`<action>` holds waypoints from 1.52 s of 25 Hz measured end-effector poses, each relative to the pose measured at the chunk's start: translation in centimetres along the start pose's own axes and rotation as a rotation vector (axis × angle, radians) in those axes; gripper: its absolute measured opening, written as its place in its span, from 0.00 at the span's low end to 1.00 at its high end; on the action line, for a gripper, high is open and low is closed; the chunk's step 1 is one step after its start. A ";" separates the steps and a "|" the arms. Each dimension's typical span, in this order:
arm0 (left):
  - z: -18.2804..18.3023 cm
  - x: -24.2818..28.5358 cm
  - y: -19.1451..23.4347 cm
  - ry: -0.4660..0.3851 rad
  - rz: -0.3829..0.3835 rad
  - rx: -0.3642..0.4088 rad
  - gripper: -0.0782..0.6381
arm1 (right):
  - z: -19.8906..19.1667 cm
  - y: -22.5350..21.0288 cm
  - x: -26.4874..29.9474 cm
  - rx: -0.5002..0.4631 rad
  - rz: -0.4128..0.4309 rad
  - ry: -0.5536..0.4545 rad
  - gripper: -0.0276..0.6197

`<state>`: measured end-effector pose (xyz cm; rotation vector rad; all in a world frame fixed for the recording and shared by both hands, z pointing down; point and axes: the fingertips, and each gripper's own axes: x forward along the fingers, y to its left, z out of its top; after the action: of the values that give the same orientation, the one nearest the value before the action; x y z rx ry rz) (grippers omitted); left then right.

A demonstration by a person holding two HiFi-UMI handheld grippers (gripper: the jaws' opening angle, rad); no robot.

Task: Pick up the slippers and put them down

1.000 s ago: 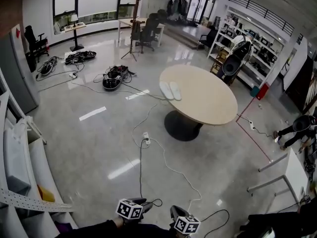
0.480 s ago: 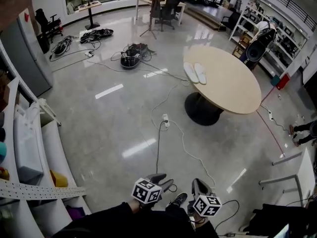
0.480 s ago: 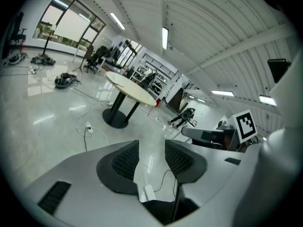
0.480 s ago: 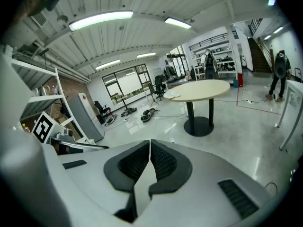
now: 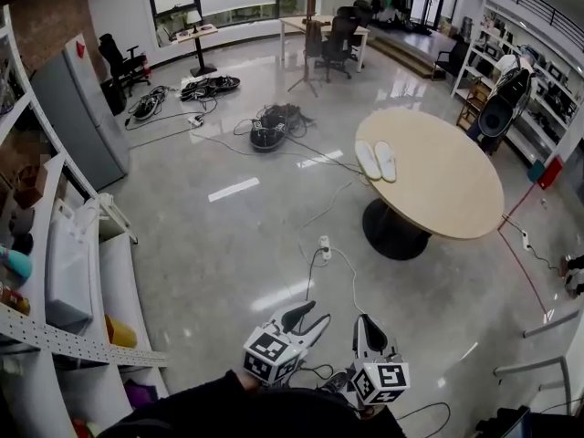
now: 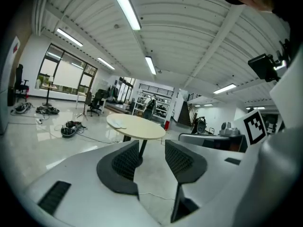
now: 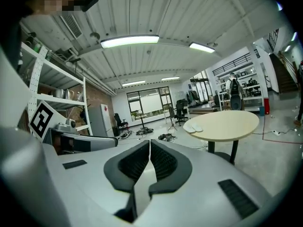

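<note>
The slippers [image 5: 376, 161] — a pale pair, side by side — lie at the counter's [image 5: 447, 199] ten o'clock edge, well off at one o'clock from both claws. The left claw [image 5: 315, 312] gapes empty; the right claw [image 5: 366, 321] is closed on nothing. Probably light and floppy — pinch a firm edge.

No legible text, labels or numbers in any view.

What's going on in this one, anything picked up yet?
Nothing yet. A person holds two grippers over the floor, well short of the round table. The white slippers lie side by side near its edge, untouched. The left gripper has its jaws apart, empty; the right gripper has them shut on nothing.
</note>
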<state>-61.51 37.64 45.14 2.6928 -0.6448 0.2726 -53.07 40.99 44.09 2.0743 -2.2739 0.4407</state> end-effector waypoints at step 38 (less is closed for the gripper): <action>5.9 21.0 4.1 0.016 -0.052 -0.044 0.16 | 4.6 -14.8 14.4 -0.045 0.072 0.045 0.07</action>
<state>-44.37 23.53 46.49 2.6581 -0.5687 0.2624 -39.37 24.91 45.48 1.9472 -2.3162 0.4309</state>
